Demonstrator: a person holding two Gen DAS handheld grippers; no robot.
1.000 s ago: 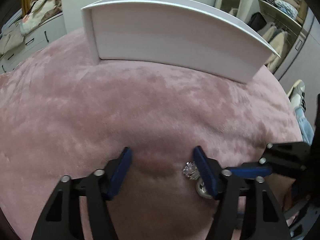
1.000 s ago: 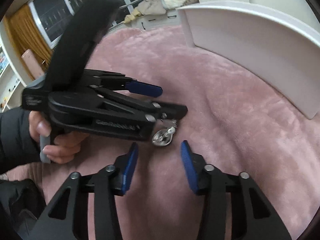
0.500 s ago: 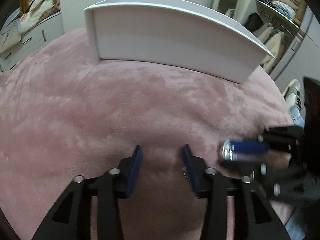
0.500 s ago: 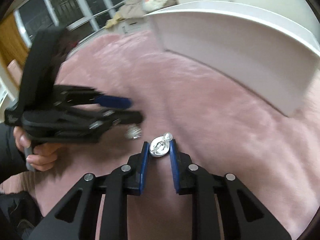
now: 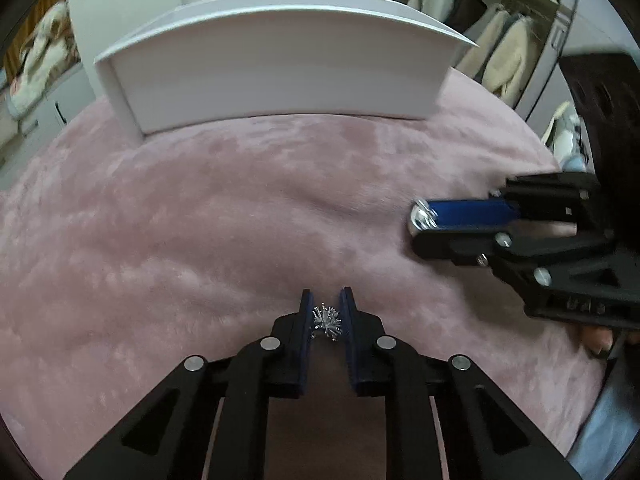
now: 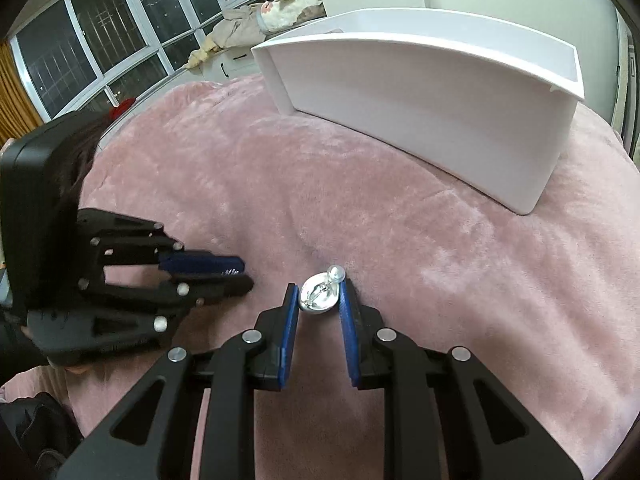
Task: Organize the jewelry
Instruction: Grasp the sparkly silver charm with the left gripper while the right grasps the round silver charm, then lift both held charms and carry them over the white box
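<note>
While the white box point(image 6: 432, 120) stands long-side toward me at the far edge of the pink blanket point(image 5: 200, 220), my right gripper point(image 6: 319, 298) pinches a round silver pearl-tipped earring point(image 6: 318, 299), pearl pointing away toward the box. My left gripper point(image 5: 327, 312) is nearly closed, nipping a small spiky silver starburst earring point(image 5: 327, 322) between its blue pads point(image 5: 305, 316), just above the blanket.
</note>
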